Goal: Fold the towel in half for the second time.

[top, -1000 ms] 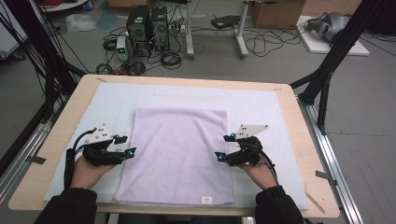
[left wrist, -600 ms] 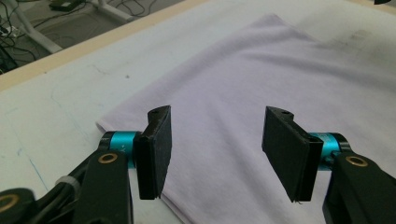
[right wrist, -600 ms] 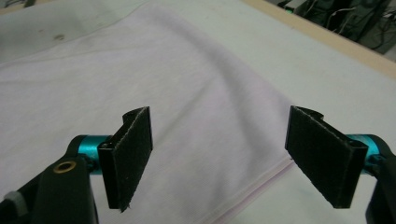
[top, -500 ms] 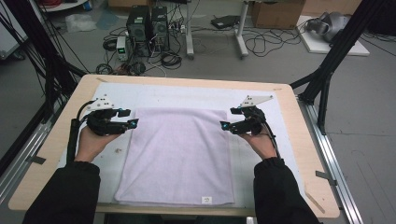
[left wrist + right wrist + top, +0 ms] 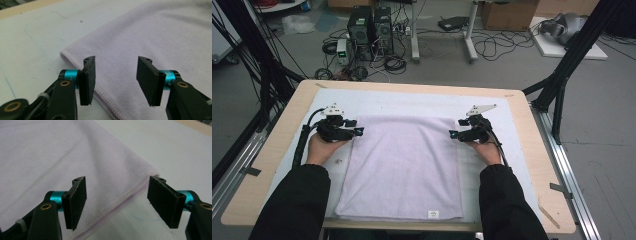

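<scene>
A lilac towel (image 5: 404, 165) lies flat on the white mat (image 5: 377, 102), with a small label (image 5: 433, 214) at its near edge. My left gripper (image 5: 359, 132) sits at the towel's far left corner, and my right gripper (image 5: 453, 134) at the far right corner. In the left gripper view the left gripper (image 5: 117, 75) is open, its jaws having just been closing, over the hemmed corner of the towel (image 5: 155, 32). In the right gripper view the right gripper (image 5: 117, 195) is open too, jaws also narrowing, and straddles the stitched edge of the towel (image 5: 50, 152). No pad presses the cloth.
The wooden table (image 5: 282, 150) frames the mat. A strip of bare mat runs beyond the towel's far edge. Black frame posts (image 5: 562, 75) stand at the right and left. Computer towers (image 5: 369, 25) and cables lie on the floor behind.
Both hands have moved away from me along the towel's sides, from its middle to its far corners. Both grippers have sunk closer to the cloth.
</scene>
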A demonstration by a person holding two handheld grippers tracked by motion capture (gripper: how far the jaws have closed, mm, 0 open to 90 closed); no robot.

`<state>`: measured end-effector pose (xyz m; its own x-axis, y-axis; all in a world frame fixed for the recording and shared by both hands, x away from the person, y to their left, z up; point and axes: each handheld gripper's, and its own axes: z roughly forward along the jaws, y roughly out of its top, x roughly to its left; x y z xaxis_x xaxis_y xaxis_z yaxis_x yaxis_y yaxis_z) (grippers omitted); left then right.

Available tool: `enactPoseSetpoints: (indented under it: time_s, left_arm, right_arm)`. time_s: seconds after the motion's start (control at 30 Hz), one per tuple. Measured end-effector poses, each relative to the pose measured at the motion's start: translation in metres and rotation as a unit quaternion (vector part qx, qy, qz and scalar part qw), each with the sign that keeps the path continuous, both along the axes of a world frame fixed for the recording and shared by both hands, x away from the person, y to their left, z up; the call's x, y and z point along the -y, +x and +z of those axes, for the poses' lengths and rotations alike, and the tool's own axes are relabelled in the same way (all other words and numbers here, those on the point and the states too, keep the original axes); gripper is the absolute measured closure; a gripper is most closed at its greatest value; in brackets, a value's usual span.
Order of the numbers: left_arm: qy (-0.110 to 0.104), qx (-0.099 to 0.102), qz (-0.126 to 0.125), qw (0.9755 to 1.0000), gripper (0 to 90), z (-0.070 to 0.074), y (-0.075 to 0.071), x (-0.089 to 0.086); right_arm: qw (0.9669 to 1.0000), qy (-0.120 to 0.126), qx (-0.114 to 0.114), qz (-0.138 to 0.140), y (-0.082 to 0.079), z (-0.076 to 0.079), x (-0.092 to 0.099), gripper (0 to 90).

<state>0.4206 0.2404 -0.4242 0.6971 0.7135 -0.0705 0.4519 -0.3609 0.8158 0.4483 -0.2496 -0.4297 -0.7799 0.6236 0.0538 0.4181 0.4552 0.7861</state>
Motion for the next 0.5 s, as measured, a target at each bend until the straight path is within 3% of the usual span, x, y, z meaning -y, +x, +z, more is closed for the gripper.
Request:
enactPoseSetpoints:
  time_s: [0.07,0.23,0.33,0.4,0.5]
  left_arm:
    - [0.007,-0.005,-0.009,0.9999,53.8,-0.004,0.001,0.002]
    - [0.015,-0.020,0.003,0.9997,51.0,-0.010,0.004,-0.002]
    - [0.026,-0.030,0.012,0.9991,51.1,-0.014,0.005,-0.004]
    - [0.037,-0.043,0.024,0.9981,53.7,-0.020,0.005,-0.003]
    - [0.027,-0.039,0.044,0.9979,59.6,-0.022,0.003,-0.005]
  right_arm:
    - [1.0000,-0.004,-0.006,0.007,0.001,-0.004,0.000,35.4]
    - [0.9998,-0.018,-0.008,-0.009,0.001,-0.010,0.003,34.1]
    - [0.9994,-0.029,-0.011,-0.014,0.001,-0.014,0.003,38.2]
    - [0.9993,-0.030,-0.022,-0.007,0.002,-0.018,0.003,44.8]
    - [0.9993,-0.025,-0.025,0.006,0.001,-0.018,0.001,61.1]
